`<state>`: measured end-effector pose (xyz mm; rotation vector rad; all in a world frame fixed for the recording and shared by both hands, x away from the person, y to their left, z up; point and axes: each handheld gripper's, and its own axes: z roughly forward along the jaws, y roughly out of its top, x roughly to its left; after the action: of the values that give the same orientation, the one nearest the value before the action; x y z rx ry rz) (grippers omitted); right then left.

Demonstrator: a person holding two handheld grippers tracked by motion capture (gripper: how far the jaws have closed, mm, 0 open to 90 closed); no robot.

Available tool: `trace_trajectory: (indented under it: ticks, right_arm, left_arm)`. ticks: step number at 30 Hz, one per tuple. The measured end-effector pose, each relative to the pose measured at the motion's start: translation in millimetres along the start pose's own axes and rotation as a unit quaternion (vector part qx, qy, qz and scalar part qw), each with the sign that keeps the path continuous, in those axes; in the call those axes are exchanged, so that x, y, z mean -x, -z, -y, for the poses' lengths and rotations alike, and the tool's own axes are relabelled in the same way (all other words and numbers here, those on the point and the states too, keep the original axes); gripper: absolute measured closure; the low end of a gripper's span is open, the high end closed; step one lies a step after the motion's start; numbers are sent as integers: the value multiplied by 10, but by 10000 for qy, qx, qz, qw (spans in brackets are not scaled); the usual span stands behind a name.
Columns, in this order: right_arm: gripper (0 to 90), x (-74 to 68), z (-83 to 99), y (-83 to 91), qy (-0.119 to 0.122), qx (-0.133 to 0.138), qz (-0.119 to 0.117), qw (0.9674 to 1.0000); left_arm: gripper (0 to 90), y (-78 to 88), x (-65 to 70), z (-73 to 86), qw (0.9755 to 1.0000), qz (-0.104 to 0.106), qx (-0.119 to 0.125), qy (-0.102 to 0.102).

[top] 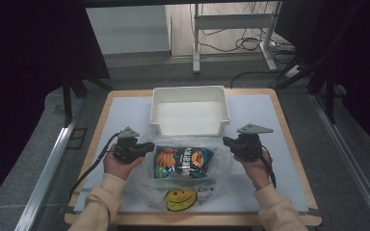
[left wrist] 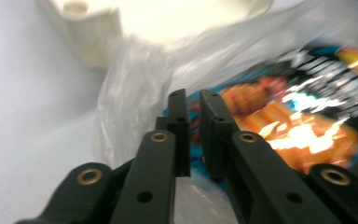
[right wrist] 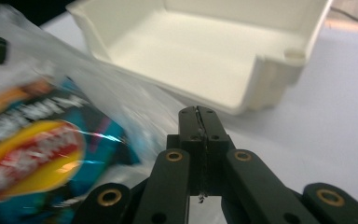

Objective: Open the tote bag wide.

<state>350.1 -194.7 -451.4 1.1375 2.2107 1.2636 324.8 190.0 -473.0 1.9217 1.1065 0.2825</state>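
Careful: your left hand-held gripper stands slightly open, so the plastic bag may slip; your right hand-held gripper pinches it.

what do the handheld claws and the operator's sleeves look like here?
Both claws, left claw and right claw, are black, each topped by a grey three-cornered plate and trailing a black cable. The jaws are flat black bars on links with brass-coloured pivot rings. Sleeves are pale yellow.

Teal-orange foil snack packet blurred, print unreadable; clear plastic bag edge hidden inside right tool pinch, grip unconfirmed.
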Motion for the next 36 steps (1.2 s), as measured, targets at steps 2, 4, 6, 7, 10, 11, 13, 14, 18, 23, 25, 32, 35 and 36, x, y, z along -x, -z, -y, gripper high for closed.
trace_trajectory:
  ticks: [2, 4, 6, 7, 10, 11, 13, 14, 18, 23, 25, 32, 35, 36]
  right_arm:
    - [886, -65, -61, 92, 75, 118, -105, 9998]
    - [886, -154, -103, 162, 145, 188, -288, 9993]
    - [886, -267, -96, 189, 244, 115, -558, 9981]
    - [886, -329, -68, 183, 305, 9, -700, 9971]
    - [886, -487, 94, 143, 492, -362, -946, 9936]
    - [886, -518, 152, 142, 524, -479, -992, 9925]
    - [886, -549, 247, 155, 529, -631, -1063, 9909]
    - [886, -556, 284, 167, 518, -663, -1080, 9906]
    - [886, -579, 398, 197, 516, -838, -1129, 9887]
    - [885, -631, 514, 230, 596, -965, -1189, 9864]
    - [885, -635, 532, 231, 594, -964, -1187, 9865]
    - [885, -621, 430, 255, 595, -716, -1189, 9885]
    - [873, -615, 373, 274, 562, -619, -1184, 9894]
    - [861, -615, 352, 280, 573, -589, -1179, 9896]
  left_arm:
    - [812, 48, 34, -31, 9999, 110, 89, -37]
    - [773, 100, 78, -54, 9996, 201, 155, -109]
    - [737, 156, 132, -63, 9993, 251, 205, -181]
    - [734, 183, 158, -59, 9992, 280, 218, -195]
    - [710, 243, 223, 3, 9991, 308, 113, -274]
    - [709, 258, 243, 36, 9990, 326, 65, -284]
    - [701, 283, 267, 94, 9990, 334, 0, -304]
    - [701, 295, 274, 117, 9990, 351, -9, -294]
    - [688, 311, 296, 176, 9988, 406, -31, -284]
    - [640, 345, 337, 220, 9984, 464, 8, -307]
    - [596, 386, 344, 211, 9984, 463, 87, -297]
    - [442, 566, 314, 185, 9975, 563, 307, -305]
    - [406, 626, 305, 197, 9972, 566, 369, -304]
    - [395, 642, 300, 197, 9972, 562, 386, -305]
